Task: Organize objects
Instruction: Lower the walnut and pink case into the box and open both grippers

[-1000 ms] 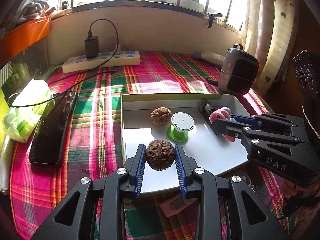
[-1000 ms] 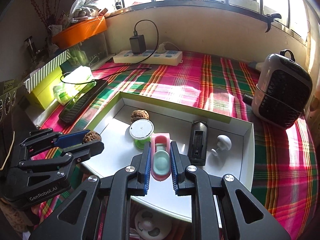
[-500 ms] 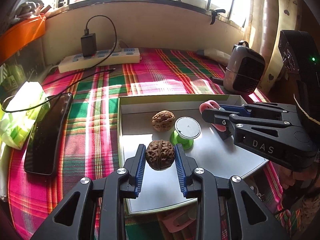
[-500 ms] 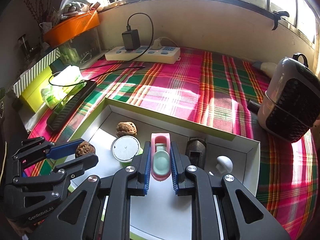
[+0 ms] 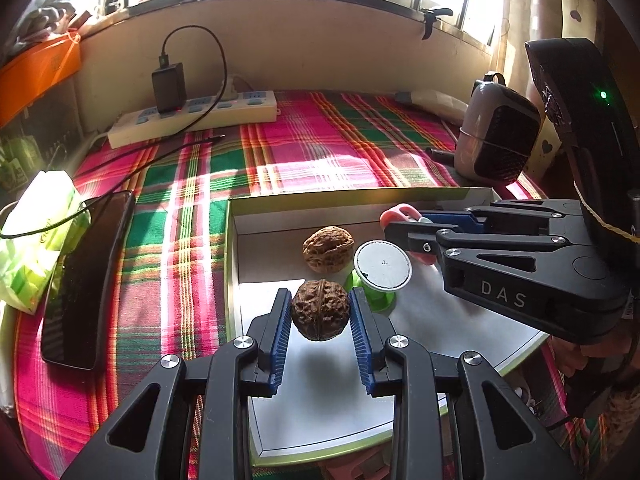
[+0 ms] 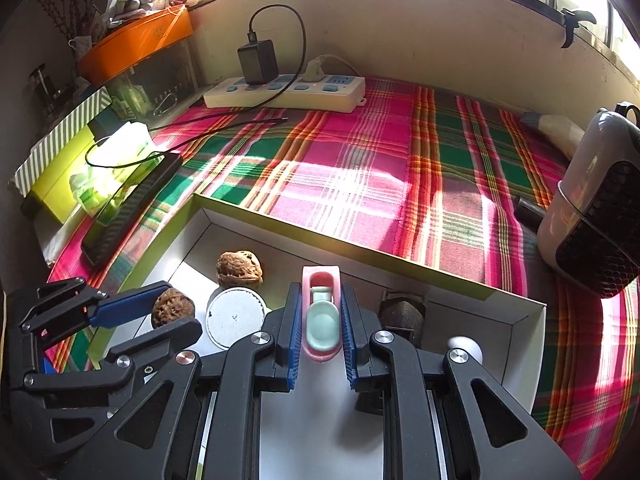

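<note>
Over the white tray [image 5: 236, 264] we see left gripper [image 5: 320, 314] clamping a wrinkly brown walnut [image 5: 319, 309], right gripper [image 6: 321, 322] clamping a pink toy [image 6: 321, 314].

Left gripper [image 5: 320, 314] clamps walnut [image 5: 319, 309] above white tray [image 5: 320, 412]; second walnut [image 5: 328, 249] beyond.
</note>
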`<state>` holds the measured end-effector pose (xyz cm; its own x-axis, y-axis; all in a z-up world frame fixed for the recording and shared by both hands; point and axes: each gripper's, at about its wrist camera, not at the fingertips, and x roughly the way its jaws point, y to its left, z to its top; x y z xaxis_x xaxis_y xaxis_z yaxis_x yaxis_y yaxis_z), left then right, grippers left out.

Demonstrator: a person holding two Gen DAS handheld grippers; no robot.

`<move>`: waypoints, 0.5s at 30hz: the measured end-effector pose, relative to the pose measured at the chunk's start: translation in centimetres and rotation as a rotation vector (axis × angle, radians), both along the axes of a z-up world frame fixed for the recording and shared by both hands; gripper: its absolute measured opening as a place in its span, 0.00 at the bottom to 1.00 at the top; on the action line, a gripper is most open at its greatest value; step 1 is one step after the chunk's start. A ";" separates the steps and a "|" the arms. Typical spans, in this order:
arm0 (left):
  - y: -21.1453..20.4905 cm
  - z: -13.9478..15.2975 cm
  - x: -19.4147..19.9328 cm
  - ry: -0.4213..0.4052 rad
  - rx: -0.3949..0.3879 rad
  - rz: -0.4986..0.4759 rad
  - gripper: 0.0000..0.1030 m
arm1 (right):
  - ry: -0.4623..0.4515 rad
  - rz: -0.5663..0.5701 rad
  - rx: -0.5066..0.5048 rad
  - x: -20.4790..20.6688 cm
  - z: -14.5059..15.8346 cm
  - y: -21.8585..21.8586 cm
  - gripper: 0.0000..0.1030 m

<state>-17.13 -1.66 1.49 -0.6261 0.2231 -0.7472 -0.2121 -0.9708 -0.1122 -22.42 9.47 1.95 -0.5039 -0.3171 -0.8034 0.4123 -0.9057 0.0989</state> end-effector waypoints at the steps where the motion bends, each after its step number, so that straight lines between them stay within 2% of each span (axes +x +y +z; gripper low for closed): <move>1: 0.0 0.0 -0.1 0.000 0.000 -0.001 0.26 | -0.002 0.001 0.000 -0.1 0.0 0.0 0.18; 15: 0.8 -0.5 -0.7 -0.004 -0.037 -0.012 0.26 | -0.027 -0.009 0.029 -0.7 -0.6 -0.2 0.18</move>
<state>-17.79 -0.81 1.03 -0.6208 0.2030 -0.7573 -0.2236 -0.9716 -0.0772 -23.12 9.23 1.33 -0.4845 -0.2889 -0.8257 0.4015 -0.9120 0.0835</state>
